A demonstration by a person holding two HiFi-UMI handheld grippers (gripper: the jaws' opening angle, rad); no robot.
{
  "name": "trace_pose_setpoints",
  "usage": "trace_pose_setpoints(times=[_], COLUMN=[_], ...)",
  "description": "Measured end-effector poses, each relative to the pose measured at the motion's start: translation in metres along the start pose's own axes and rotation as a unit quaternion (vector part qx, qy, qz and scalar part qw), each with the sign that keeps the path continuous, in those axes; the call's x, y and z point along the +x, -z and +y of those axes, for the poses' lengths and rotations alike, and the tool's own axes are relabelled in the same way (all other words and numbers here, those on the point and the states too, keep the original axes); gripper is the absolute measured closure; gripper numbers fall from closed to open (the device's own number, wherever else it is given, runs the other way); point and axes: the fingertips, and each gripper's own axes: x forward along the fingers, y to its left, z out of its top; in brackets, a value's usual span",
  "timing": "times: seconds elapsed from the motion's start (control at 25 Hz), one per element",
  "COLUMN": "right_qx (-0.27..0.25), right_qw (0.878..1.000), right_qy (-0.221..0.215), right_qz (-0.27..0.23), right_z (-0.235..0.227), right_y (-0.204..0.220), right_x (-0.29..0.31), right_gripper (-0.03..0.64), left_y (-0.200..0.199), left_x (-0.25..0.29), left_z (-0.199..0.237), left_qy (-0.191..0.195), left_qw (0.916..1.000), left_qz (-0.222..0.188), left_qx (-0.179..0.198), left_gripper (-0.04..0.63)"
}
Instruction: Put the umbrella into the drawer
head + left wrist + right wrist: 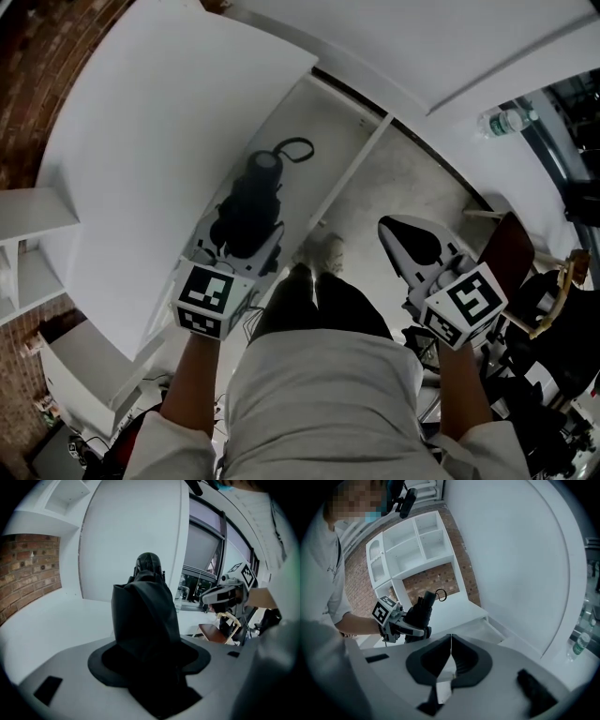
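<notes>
A black folded umbrella (251,206) with a wrist loop (295,150) at its far end sticks forward out of my left gripper (246,246), which is shut on its lower part. It hangs over the open white drawer (323,122). In the left gripper view the umbrella (145,616) fills the space between the jaws of the left gripper (147,658). My right gripper (412,246) is off to the right over the floor, shut with nothing in it; its pads (451,660) meet in a thin line. The right gripper view also shows the left gripper (405,623) holding the umbrella (421,609).
The white cabinet top (169,141) curves along the left of the drawer. A white shelf unit (412,550) stands against a brick wall (28,573). A water bottle (506,120) and a wooden seat (511,248) are at the right. The person's shoe (323,251) rests by the drawer's front.
</notes>
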Motion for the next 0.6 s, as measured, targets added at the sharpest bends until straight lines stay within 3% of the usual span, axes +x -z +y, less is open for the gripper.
trace_pose_setpoints(times=[0.6], right_qx=[0.026], right_qw=[1.000], right_qy=[0.004], right_qz=[0.012], right_z=[-0.004], right_y=[0.020], right_x=[0.009], right_gripper=[0.589], left_y=[0.036], left_x=[0.021], left_z=[0.009], left_qy=[-0.003], left_qw=[0.9992], left_qz=[0.041], left_qx=[0.000], left_gripper=[0.321])
